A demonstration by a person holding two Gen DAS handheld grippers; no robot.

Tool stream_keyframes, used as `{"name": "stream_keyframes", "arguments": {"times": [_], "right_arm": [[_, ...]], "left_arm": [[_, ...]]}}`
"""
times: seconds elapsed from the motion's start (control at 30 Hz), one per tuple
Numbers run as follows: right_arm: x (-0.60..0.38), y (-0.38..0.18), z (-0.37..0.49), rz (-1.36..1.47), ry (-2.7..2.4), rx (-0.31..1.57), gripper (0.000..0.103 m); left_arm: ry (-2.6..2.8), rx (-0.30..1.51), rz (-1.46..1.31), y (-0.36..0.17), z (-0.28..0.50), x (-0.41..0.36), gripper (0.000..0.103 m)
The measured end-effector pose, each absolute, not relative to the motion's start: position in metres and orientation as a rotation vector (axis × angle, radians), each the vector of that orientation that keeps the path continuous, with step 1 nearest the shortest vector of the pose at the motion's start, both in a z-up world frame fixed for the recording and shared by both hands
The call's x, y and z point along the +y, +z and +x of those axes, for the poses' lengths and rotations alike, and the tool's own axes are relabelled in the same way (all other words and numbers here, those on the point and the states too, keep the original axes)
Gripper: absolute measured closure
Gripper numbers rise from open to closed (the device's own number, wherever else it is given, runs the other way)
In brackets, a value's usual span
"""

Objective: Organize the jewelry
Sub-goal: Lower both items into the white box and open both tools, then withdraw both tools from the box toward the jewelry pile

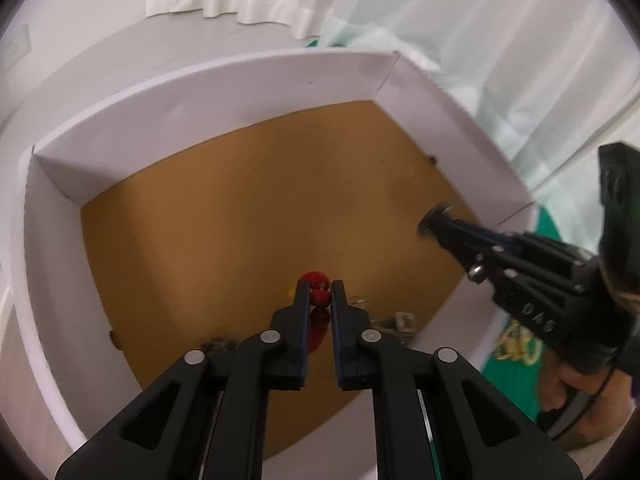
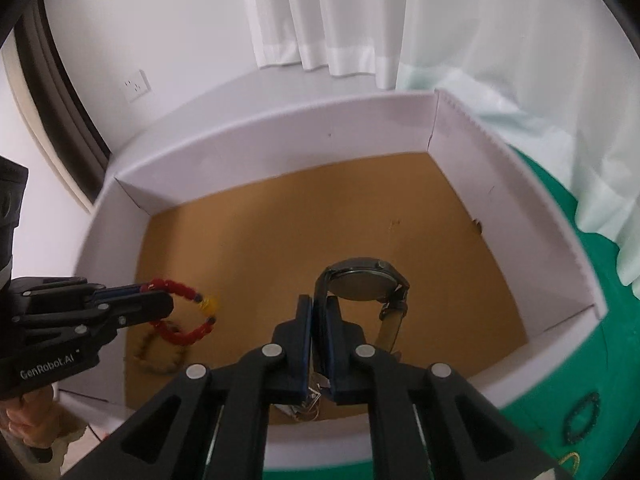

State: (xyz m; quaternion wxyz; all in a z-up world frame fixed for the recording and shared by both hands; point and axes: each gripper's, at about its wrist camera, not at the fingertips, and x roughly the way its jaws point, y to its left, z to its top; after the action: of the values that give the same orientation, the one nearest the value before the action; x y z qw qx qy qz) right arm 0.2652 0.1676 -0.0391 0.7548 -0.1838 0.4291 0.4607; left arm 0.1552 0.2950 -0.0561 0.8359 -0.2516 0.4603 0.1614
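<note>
Both grippers are closing on jewelry over the white-walled, brown-floored box (image 2: 280, 148): right gripper (image 2: 319, 308) pinching a dark round-faced wristwatch (image 2: 362, 280), left gripper (image 1: 320, 294) gripping a red beaded bracelet (image 2: 180, 312), neither yet laid down.

White curtains (image 2: 320, 16) are hung against a white wall (image 2: 160, 20), where a socket (image 2: 137, 86) is mounted.

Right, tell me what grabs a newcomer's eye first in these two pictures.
The red bead bracelet stands out, pinched in the left claw over the near left part of the white box with its brown floor. Next, the dark wristwatch, held by its strap in the right claw near the middle of the box. Outside lies the green cloth.
</note>
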Motion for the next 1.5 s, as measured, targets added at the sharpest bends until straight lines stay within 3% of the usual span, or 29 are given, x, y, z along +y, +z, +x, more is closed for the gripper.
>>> {"name": "stream_keyframes", "arguments": {"times": [0.03,0.1,0.23,0.3,0.4,0.5,0.7,1.0,1.37,1.5], "right_arm": [[0.168,-0.041,0.267,-0.394,0.993,0.944,0.086],[0.162,-0.037,0.267,-0.358,0.991,0.953,0.054],[0.138,-0.002,0.256,-0.289,0.992,0.882,0.052],[0.118,0.022,0.243,-0.280,0.978,0.801,0.041],[0.079,0.052,0.219,-0.261,0.944,0.702,0.028],[0.039,0.065,0.197,-0.264,0.886,0.646,0.025],[-0.056,0.054,0.165,-0.239,0.709,0.641,0.025],[-0.169,-0.039,0.115,-0.180,0.418,0.792,0.024],[-0.203,-0.113,0.106,-0.175,0.281,0.921,0.024],[-0.201,-0.127,0.107,-0.187,0.274,0.951,0.024]], "left_arm": [[0.356,0.976,-0.524,-0.057,0.154,0.295,0.086],[0.366,0.960,-0.516,-0.054,0.148,0.292,0.062],[0.384,0.877,-0.474,-0.028,0.127,0.278,0.043],[0.380,0.827,-0.437,-0.012,0.118,0.263,0.030],[0.344,0.764,-0.347,0.010,0.102,0.223,0.021],[0.279,0.743,-0.301,0.018,0.094,0.189,0.015],[0.152,0.773,-0.228,-0.001,0.078,0.111,0.012],[0.005,0.892,-0.178,-0.066,0.074,0.031,0.010],[0.026,0.983,-0.139,-0.130,0.095,0.014,0.009],[0.038,0.978,-0.089,-0.134,0.094,0.010,0.001]]}}
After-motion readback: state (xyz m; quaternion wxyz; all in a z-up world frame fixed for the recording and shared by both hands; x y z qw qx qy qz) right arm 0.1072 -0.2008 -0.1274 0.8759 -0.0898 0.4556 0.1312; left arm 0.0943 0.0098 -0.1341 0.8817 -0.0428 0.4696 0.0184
